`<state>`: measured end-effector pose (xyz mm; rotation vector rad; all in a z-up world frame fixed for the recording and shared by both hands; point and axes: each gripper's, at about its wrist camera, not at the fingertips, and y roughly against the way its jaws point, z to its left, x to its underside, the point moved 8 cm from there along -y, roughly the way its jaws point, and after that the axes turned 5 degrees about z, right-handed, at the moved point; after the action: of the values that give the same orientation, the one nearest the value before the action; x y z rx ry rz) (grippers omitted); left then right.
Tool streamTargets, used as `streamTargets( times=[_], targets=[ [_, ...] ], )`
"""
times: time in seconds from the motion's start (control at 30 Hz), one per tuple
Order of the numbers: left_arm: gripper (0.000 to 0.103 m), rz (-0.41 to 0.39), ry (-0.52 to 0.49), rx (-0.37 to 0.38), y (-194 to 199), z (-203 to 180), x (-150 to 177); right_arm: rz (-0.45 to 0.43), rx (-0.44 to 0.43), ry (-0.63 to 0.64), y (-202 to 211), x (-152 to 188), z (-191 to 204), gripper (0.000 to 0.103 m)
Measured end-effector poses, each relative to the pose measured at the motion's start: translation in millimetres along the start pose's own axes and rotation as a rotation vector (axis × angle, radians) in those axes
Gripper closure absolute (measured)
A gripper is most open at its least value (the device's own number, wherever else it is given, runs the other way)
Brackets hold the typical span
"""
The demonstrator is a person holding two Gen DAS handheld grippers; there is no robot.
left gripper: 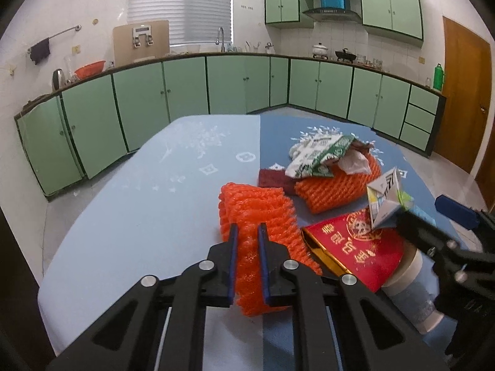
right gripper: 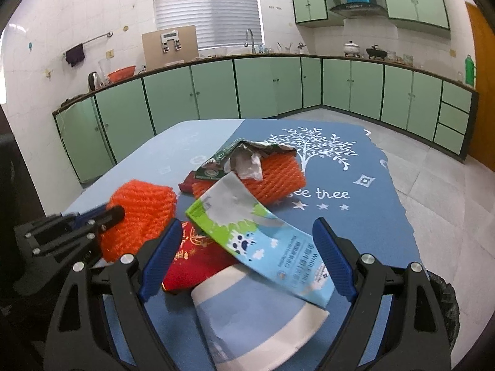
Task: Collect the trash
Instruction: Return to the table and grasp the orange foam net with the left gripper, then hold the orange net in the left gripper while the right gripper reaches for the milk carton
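Left wrist view, nearest first: the left gripper [left gripper: 247,235] has its blue-padded fingers [left gripper: 232,247] clamped on an orange foam net sleeve [left gripper: 256,213], which bulges out on both sides of the pads at the near edge of the tabletop [left gripper: 139,204]. Just right of it lies a red envelope [left gripper: 355,247] with gold printing, its near corner resting over a blue-and-white paper cup [left gripper: 411,290] lying on its side. A flattened milk carton [left gripper: 386,201] stands tilted above the envelope, beside the right gripper's dark frame at the right edge of this view.

From the right wrist view, the right gripper [right gripper: 247,244] has its fingers [right gripper: 334,262] spread wide apart, with the milk carton [right gripper: 263,238] and the paper cup [right gripper: 247,315] between them; neither pad presses on either. The carton leans across the cup's rim and the red envelope [right gripper: 198,262].

Farther in, toward the middle of the tabletop's darker blue half, a second orange net sleeve [right gripper: 272,176] lies under a crumpled green-and-white wrapper [right gripper: 222,160] and a wad of white tissue [right gripper: 250,167], with a dark red scrap [left gripper: 275,179] touching its left side.

Beyond the far edge stand green kitchen cabinets [left gripper: 185,86].
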<state>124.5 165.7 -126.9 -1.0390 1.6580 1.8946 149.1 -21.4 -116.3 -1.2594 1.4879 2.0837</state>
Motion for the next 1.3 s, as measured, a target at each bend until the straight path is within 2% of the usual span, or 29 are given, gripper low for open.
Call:
streamTargets(
  times=[0.4,0.57,0.8,0.97,1.13,1.3],
  targets=[
    [0.091,-0.002,-0.003,-0.003,-2,1,-4,0.049,0.023,0.009,-20,-11,-5,0.021],
    [0.091,0.000,-0.011,0.005,-3,-3,-4,0.044,0.092,-0.083,-21,-18,-35,0.021],
    [0.091,0.003,-0.020,0.022,-3,-6,-3,0.041,0.101,-0.142,-18,-13,-64,0.017],
    [0.091,0.009,-0.031,0.023,-4,-8,-2,0.049,0.068,-0.126,-13,-8,-69,0.017],
    [0.091,0.014,-0.031,0.011,-6,-8,-3,0.043,-0.015,-0.157,-6,-4,-75,0.013],
    [0.091,0.017,-0.038,0.000,-8,-11,-5,0.035,-0.029,-0.155,2,-7,-78,0.011]
  ],
)
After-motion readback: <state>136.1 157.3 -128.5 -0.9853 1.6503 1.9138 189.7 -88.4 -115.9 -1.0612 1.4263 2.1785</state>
